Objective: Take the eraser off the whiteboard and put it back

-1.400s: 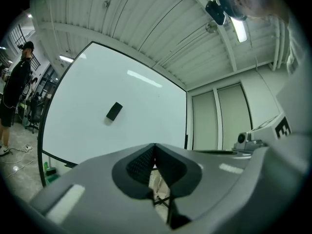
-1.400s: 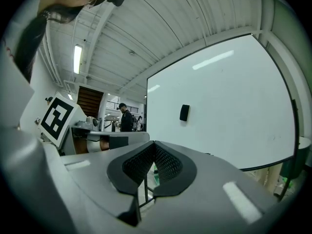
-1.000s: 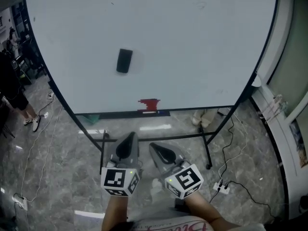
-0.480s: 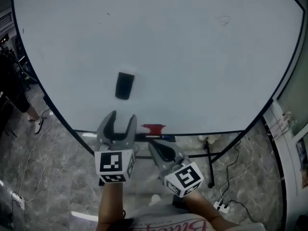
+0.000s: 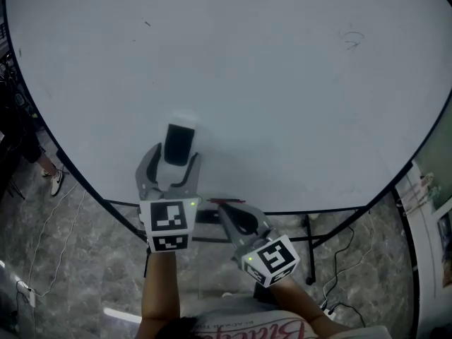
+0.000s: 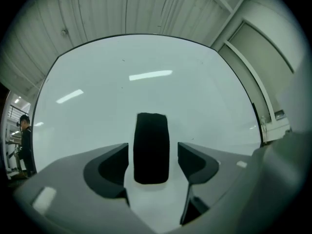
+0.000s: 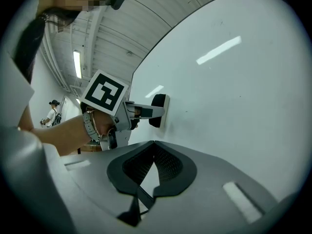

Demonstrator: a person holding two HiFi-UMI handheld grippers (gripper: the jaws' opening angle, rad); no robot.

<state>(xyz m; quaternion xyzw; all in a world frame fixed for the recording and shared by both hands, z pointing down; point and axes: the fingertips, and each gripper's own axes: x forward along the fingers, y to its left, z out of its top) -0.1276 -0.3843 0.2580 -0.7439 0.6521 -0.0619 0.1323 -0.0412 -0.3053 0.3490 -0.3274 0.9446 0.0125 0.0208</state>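
— While the eraser (image 5: pixel 179 144) sits on the whiteboard (image 5: pixel 282 83), where is the left tool (image 5: pixel 171 167)?
— Around it, jaws just opened wide, not touching. The right tool (image 5: pixel 223 210) stays out of it, jaws together, empty.

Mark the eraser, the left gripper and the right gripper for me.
eraser (image 5: pixel 178 141), head view, middle of its black back.
left gripper (image 5: pixel 171 157), head view, midway between its open fingertips, astride the eraser.
right gripper (image 7: pixel 154 145), right gripper view, where its shut fingertips meet.
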